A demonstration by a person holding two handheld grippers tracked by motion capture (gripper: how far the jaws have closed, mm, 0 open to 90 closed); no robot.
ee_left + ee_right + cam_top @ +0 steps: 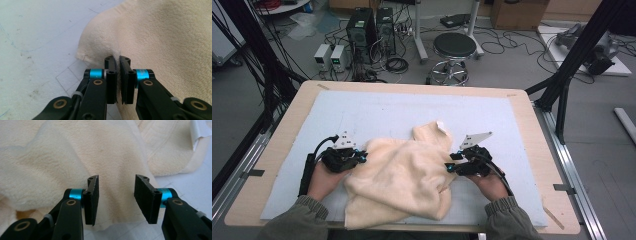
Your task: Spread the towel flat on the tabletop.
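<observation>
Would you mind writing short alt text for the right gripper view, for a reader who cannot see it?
The right gripper, two black jaws standing apart, points at a raised fold of a rumpled cream towel, with the pads not pressing on it. At the far right a white label sticks out from the towel's edge, and pale table covering shows beside it.

Cream towel [399, 175] is lying crumpled on the near half of the pale mat, w/ 1 corner flopping up toward the far side, white tag showing on that flap. Fabric's fluffy terry, bunching into soft folds & ridges, def not flat. Bottom edge is hanging close to the table's front edge. Left side is sitting pinched at a hemmed corner [95, 50], puckering a bit right there. Right side [117, 182] is draping in 1 thick fold w/ the mat peeking out just beneath & beside it.
</observation>
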